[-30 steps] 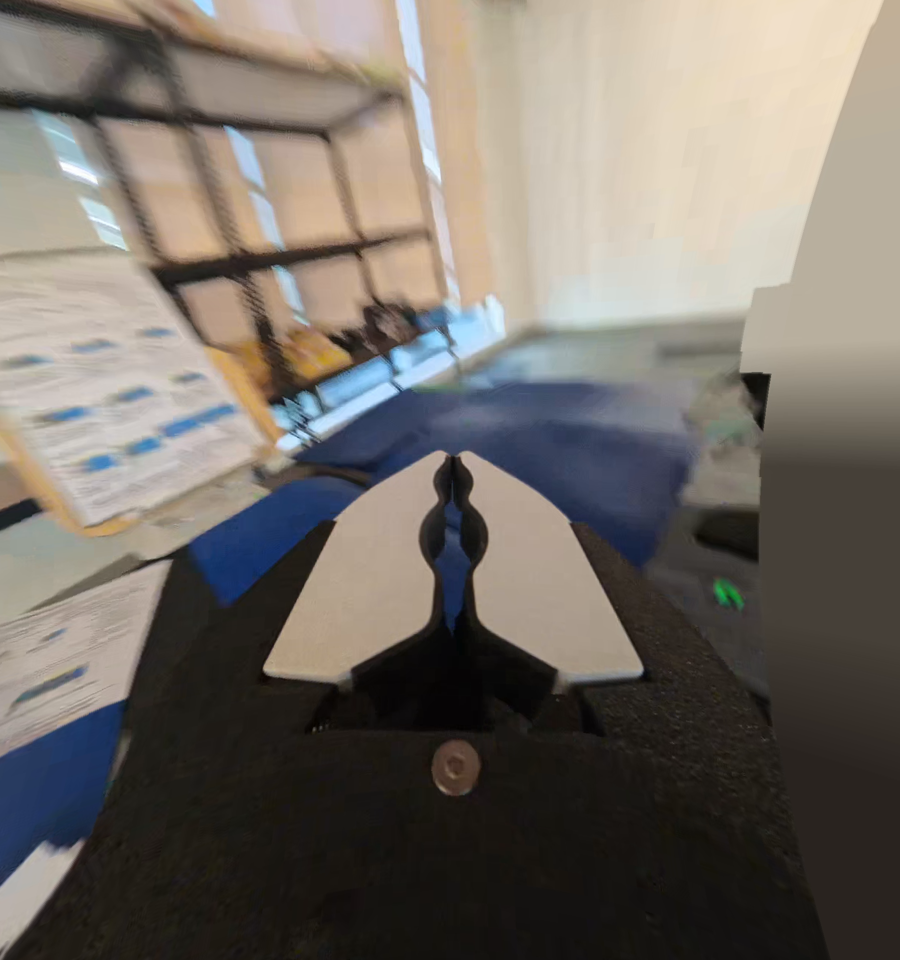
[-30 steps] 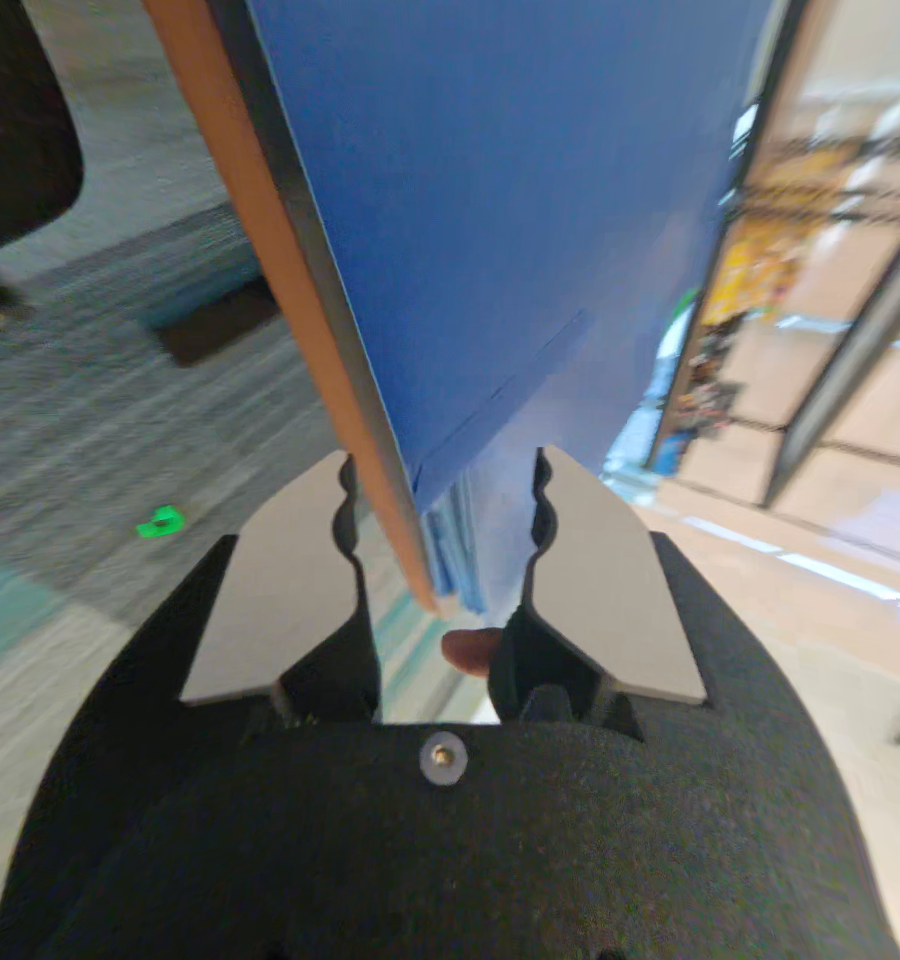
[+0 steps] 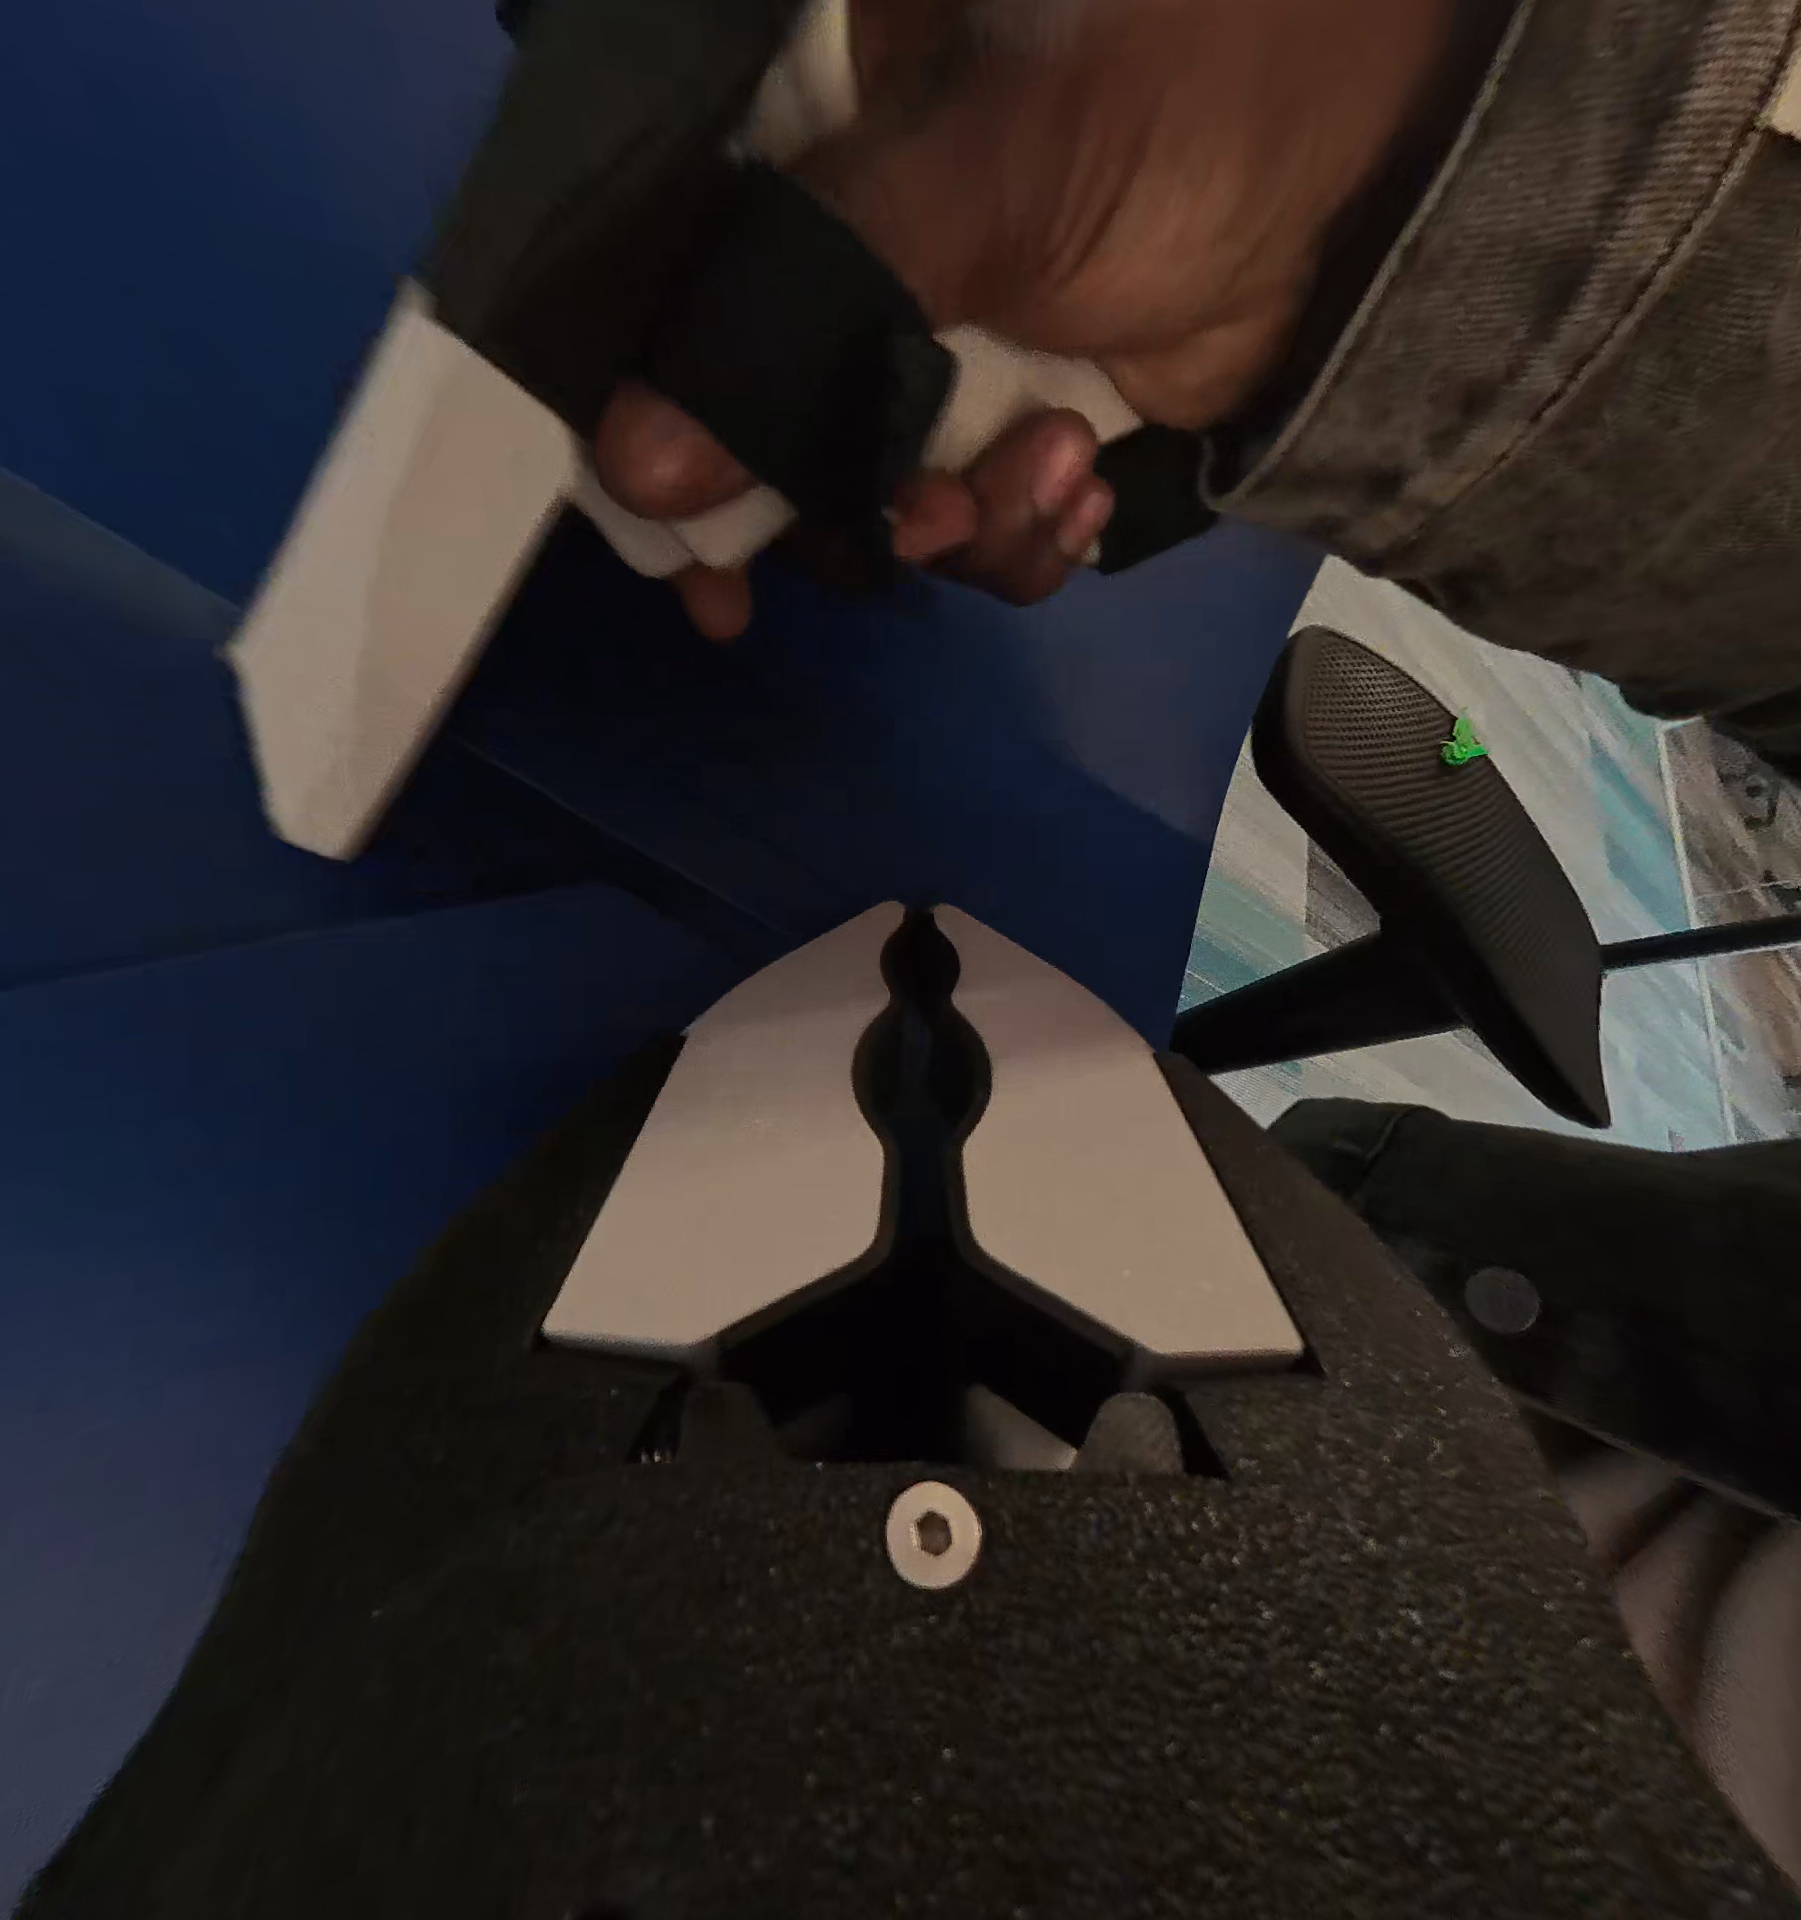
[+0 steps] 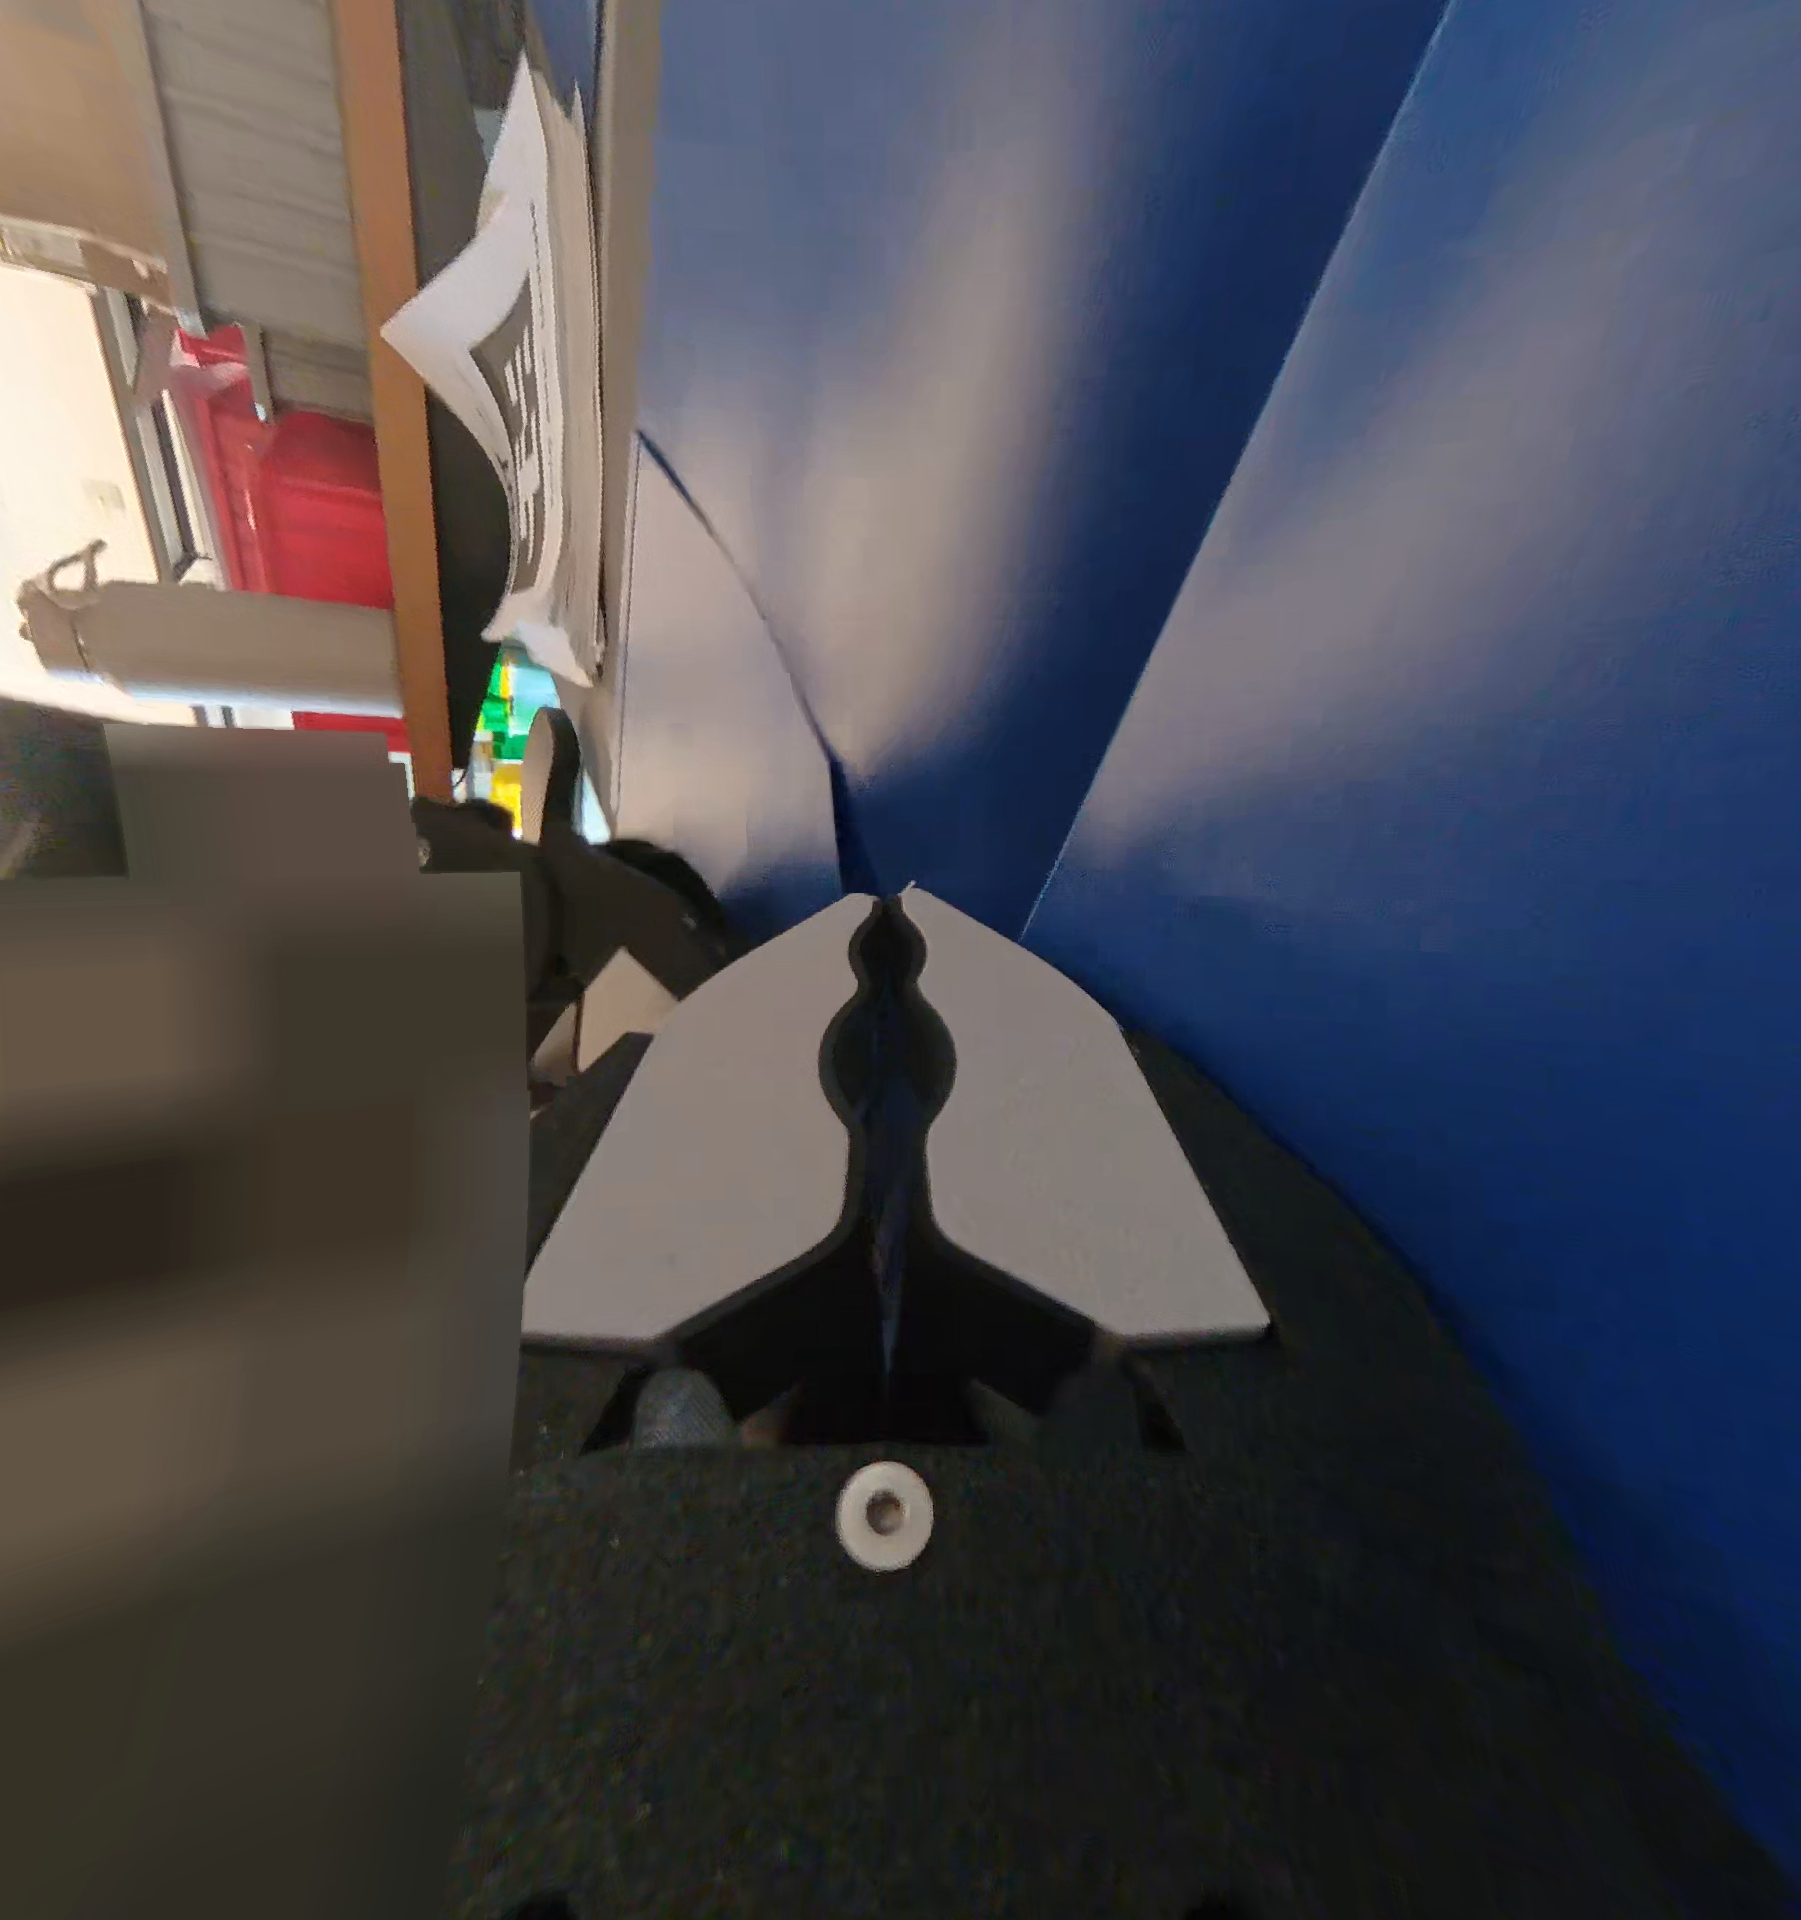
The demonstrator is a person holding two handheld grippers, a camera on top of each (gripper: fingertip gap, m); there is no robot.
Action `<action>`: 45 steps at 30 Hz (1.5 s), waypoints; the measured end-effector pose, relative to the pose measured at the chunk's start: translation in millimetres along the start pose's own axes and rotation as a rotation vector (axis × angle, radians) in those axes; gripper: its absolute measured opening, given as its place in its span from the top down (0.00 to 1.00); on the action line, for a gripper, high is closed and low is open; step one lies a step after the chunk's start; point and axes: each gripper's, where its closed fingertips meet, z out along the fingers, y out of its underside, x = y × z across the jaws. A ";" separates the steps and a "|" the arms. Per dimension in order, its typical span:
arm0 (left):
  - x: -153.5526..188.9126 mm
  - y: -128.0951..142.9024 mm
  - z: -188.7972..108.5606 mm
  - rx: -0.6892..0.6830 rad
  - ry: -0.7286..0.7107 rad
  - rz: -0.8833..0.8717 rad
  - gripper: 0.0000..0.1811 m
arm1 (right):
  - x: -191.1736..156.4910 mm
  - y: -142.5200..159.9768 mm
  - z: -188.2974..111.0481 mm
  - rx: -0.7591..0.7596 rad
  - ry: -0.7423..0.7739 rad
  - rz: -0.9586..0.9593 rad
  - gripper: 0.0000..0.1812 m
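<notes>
Both grippers are pinched onto the blue sheet (image 4: 1498, 727): right gripper (image 4: 894, 906) clamps a thin edge, left gripper (image 3: 915, 914) looks closed on a fold; it could tear if they pull apart

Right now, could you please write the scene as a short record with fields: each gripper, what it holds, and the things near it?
left gripper: fingers shut on a fold of the blue sheet
right gripper: shut on an edge of the same blue sheet, which runs between its fingers
right hand: bare, in a fingerless black glove, grips the right gripper's handle
sleeve: grey denim
chair armrest: black, textured, beside the sheet
stack of papers: white, printed, on a surface's edge
floor: patterned
</notes>
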 end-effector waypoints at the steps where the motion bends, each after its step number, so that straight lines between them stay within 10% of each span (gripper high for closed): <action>1: 0.0 -0.2 -0.2 0.002 0.004 -0.005 0.99 | 1.8 -7.3 0.1 0.009 0.002 -0.011 1.00; 28: 0.4 -5.0 0.1 0.033 0.044 -0.066 1.00 | 87.0 -268.1 -39.4 0.326 0.247 -0.192 1.00; 36: 5.3 -13.5 -7.4 0.114 0.064 -0.035 0.99 | 84.3 -277.8 -46.8 0.414 0.523 -0.474 1.00; 45: 39.6 -98.9 -139.8 0.756 -0.222 0.632 0.99 | -93.9 -197.5 -77.8 0.774 0.344 -1.084 1.00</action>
